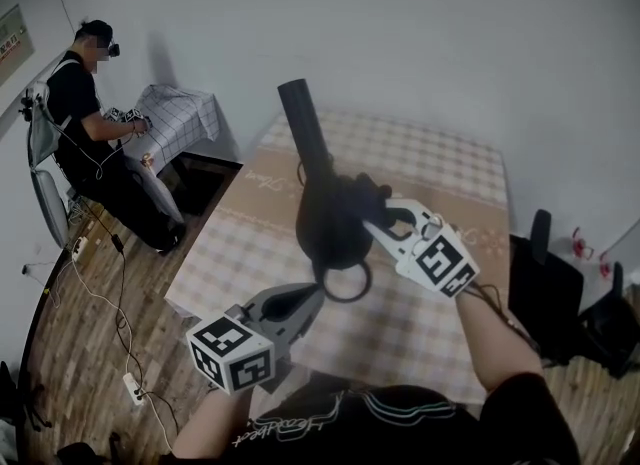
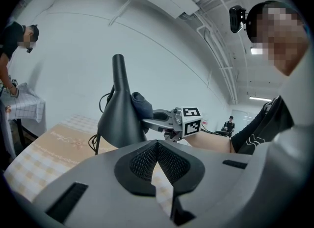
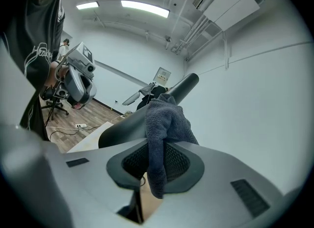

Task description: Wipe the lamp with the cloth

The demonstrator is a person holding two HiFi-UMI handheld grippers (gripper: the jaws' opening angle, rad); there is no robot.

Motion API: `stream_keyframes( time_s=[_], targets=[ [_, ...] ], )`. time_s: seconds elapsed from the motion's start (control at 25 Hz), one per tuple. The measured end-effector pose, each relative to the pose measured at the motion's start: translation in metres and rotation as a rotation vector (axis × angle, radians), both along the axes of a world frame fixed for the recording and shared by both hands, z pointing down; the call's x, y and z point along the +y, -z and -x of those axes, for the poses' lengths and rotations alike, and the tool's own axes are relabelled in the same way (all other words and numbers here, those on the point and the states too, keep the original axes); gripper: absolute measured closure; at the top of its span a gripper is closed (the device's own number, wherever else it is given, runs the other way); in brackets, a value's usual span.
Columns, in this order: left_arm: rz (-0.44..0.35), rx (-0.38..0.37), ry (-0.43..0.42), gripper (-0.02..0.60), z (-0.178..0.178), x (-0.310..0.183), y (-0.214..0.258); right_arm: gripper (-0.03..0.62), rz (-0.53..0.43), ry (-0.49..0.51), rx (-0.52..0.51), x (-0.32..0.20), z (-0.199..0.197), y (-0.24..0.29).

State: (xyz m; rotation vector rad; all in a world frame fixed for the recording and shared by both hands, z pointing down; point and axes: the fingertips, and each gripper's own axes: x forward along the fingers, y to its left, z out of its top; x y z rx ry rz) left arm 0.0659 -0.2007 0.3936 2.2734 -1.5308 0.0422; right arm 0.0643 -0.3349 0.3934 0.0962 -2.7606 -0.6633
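The right gripper (image 3: 156, 159) is clamped on the cloth (image 3: 166, 121). The cloth's bunched end rises past the tips and presses against the black lamp (image 3: 125, 129) just ahead of them. The left gripper (image 2: 157, 147) has its jaws together at the tips with nothing between them. The lamp is ahead of it and a little to its left, apart from it, neck pointing up, over the table (image 1: 440, 168)
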Motion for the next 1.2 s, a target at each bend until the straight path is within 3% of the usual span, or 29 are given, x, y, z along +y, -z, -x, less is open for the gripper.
stream_keyframes(
  time_s=[0.28, 0.8, 1.04, 1.2],
  targets=[
    [0.032, 0.018, -0.013, 0.583, -0.006, 0.006, -0.011, 0.537, 0.047, -0.031, 0.006, 0.008, -0.017, -0.019],
    [0.03, 0.07, -0.103, 0.583, -0.015, 0.008, -0.025, 0.537, 0.107, -0.087, 0.147, 0.047, -0.054, -0.075],
    [0.003, 0.084, -0.146, 0.583, -0.014, 0.035, -0.015, 0.537, 0.304, -0.161, 0.013, 0.085, -0.071, -0.054],
    [-0.019, 0.089, -0.192, 0.583, -0.016, 0.064, -0.002, 0.537, 0.436, -0.181, -0.164, 0.131, -0.077, -0.018]
  ],
)
